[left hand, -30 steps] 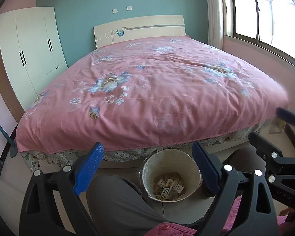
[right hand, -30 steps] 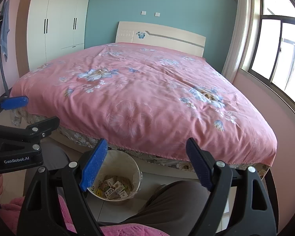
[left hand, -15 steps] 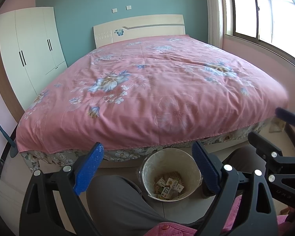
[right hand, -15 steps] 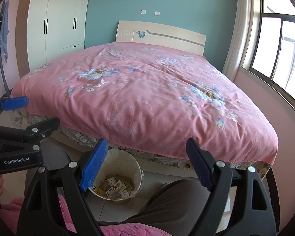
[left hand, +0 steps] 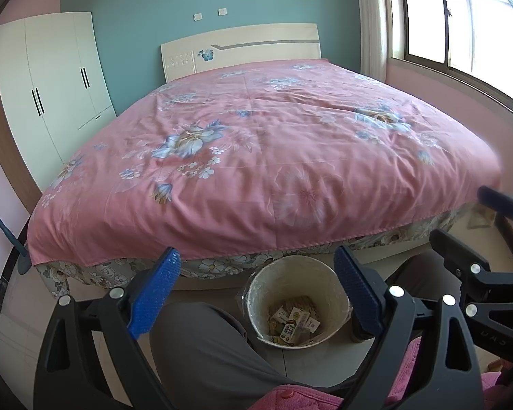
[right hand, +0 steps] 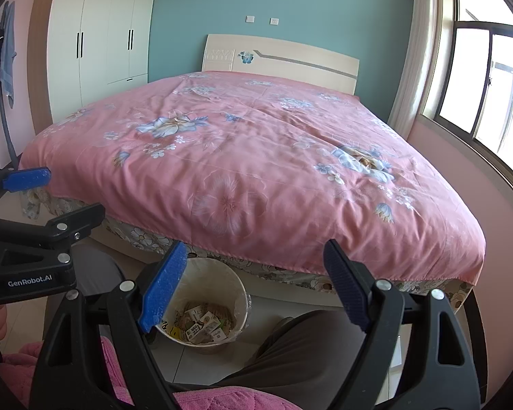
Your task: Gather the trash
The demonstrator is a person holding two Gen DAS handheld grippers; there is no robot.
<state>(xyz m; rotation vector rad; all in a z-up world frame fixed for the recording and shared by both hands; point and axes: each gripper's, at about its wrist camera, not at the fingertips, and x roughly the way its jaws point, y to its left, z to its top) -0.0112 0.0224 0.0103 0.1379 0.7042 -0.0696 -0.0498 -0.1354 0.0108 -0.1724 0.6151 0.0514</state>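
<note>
A cream waste bin [left hand: 256,290] stands on the floor at the foot of the bed, between the person's knees; it also shows in the right wrist view [right hand: 242,302]. Several small paper packets [left hand: 296,319] lie in its bottom, seen too in the right wrist view [right hand: 201,323]. My left gripper [left hand: 254,294] is open and empty, held above the lap. My right gripper [right hand: 251,288] is open and empty beside it. Each gripper shows at the edge of the other's view. I see no loose trash on the bedspread.
A bed with a pink floral cover [left hand: 273,157] fills the middle. A white wardrobe [left hand: 51,85] stands at the left. A window [left hand: 461,24] is at the right. The person's grey trouser legs [left hand: 201,348] flank the bin.
Both views have shifted very slightly. Both grippers stay open and empty, and the bin has not moved.
</note>
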